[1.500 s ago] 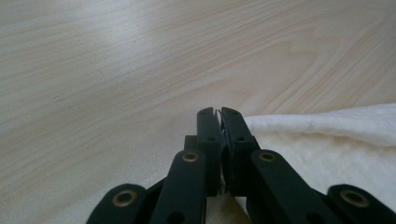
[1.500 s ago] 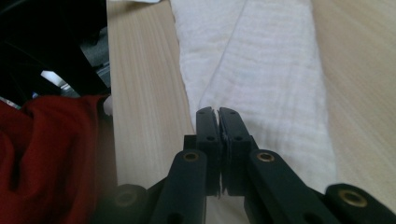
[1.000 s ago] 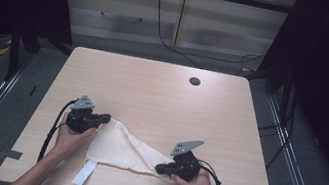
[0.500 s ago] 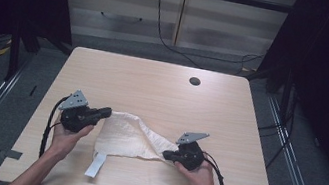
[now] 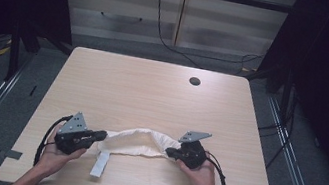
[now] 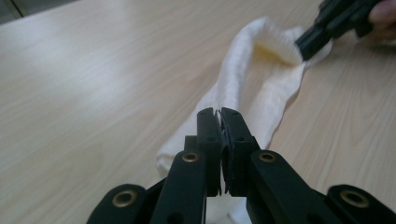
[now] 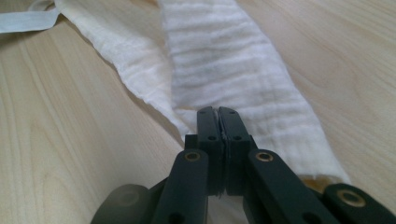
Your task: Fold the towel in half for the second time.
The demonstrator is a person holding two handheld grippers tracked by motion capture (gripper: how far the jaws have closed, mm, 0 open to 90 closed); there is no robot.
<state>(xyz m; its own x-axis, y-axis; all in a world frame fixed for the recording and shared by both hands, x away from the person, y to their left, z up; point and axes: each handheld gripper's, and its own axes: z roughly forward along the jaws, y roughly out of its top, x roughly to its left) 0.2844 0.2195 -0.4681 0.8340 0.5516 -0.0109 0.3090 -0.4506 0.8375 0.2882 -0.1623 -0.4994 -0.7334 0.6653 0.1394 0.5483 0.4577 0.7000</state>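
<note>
Near table [image 5: 153, 85] edge: white gauze cloth [image 5: 136, 143], likely light, limp and sag-prone, pinched at left end by closed left gripper [image 5: 103, 136], at right by closed right gripper [image 5: 169, 151]; best gripped at hems.

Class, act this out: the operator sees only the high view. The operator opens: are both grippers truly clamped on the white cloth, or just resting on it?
Observer: The left gripper view shows the left gripper with its jaws pressed together on an edge of the white cloth.
Operator: And the right one?
Observer: In the right gripper view, the right gripper has its jaws shut too, pinching the cloth's near end.
Operator: What is the fabric like?
Observer: Close up it shows fine crinkled ribs running across it, like gauze, and it lies folded lengthwise on the table.
</note>
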